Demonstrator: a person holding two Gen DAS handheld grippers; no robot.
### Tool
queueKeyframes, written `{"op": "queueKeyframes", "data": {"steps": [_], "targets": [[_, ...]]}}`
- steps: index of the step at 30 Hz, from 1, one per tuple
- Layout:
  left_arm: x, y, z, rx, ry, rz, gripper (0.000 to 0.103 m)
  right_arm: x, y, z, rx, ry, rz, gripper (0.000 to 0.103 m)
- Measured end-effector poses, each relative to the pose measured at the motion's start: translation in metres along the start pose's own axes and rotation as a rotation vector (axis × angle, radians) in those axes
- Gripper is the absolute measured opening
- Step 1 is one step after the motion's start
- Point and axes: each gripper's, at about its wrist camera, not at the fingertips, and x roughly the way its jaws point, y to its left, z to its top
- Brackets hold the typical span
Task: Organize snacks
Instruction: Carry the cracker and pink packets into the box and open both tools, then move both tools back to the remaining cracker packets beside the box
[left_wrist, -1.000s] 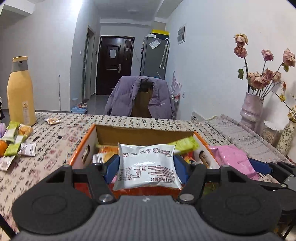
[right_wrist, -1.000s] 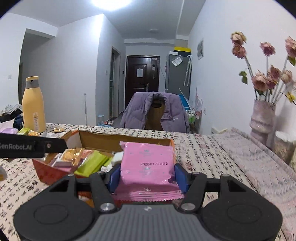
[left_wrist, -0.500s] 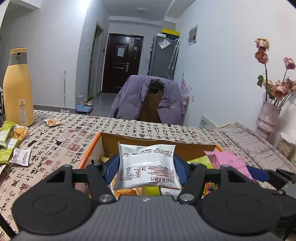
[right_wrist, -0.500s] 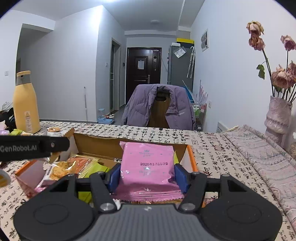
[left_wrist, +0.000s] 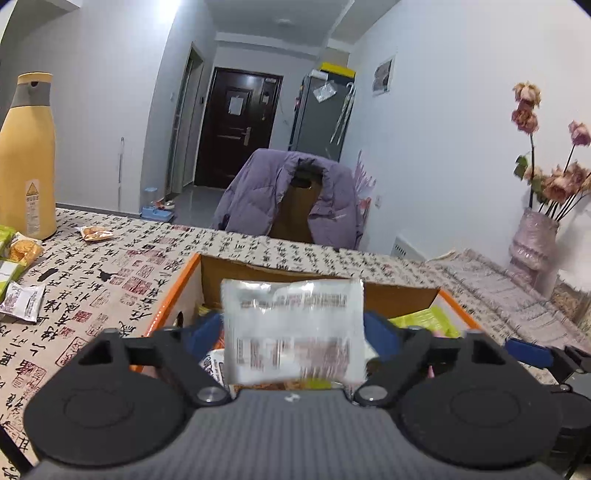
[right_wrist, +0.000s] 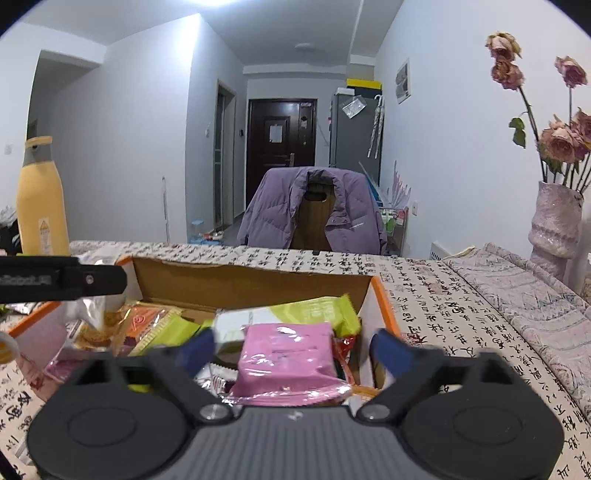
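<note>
Changes since the earlier frames: both grippers have come forward over the box, and both packets, clamped a moment ago, are now let go.

Item 1, left gripper (left_wrist: 293, 332): jaws opening, blue pads clear of the white packet (left_wrist: 291, 328) on both sides. The packet is blurred and sits between the pads above the cardboard box (left_wrist: 177, 291); it looks to be dropping in. Whether it has landed cannot be told.

Item 2, right gripper (right_wrist: 295, 349): jaws opening, pads spread well apart from the pink packet (right_wrist: 288, 358). The packet lies tilted on the heap at the right end of the box, beside a green wrapper (right_wrist: 314, 310) and close to the orange-edged wall.

Item 3, remaining stock: several loose snacks (left_wrist: 22, 299) lie on the printed tablecloth (left_wrist: 110, 266) to the left, near the yellow bottle (left_wrist: 26, 155).

Handling notes:
- You should keep both hands level until each packet has settled.
- Lift straight up and back, so the pads do not drag a wrapper out.
- Mind the near wall of the box on withdrawal.
- The heap looks high on the right; favour the left end for the next packets.
- Keep the two grippers apart; they work close together here.
</note>
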Motion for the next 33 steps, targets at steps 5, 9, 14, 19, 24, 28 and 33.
{"op": "queueKeyframes", "data": {"steps": [5,9,14,19,24,28,33], "targets": [[-0.008,0.004,0.002,-0.030,-0.045,-0.004,0.103,-0.004,-0.004,-0.003,0.040,-0.018,-0.002,0.103],[-0.007,0.006,0.003,-0.037,-0.045,0.004,0.103,-0.004,-0.007,-0.004,0.056,-0.023,0.001,0.103],[-0.008,0.002,0.003,-0.032,-0.051,0.003,0.103,-0.004,-0.006,-0.003,0.046,-0.030,0.000,0.103],[-0.009,-0.003,0.011,-0.052,-0.036,0.002,0.103,-0.010,-0.004,-0.001,0.038,-0.064,0.001,0.103],[-0.028,-0.004,0.020,-0.044,-0.051,0.009,0.103,-0.015,0.001,0.002,-0.010,-0.091,-0.014,0.103],[-0.045,-0.002,0.022,-0.028,-0.057,0.011,0.103,-0.031,0.004,0.009,-0.013,-0.116,-0.014,0.103],[-0.066,0.004,0.018,-0.024,-0.070,0.021,0.103,-0.053,0.006,0.014,-0.001,-0.116,-0.011,0.103]]}}
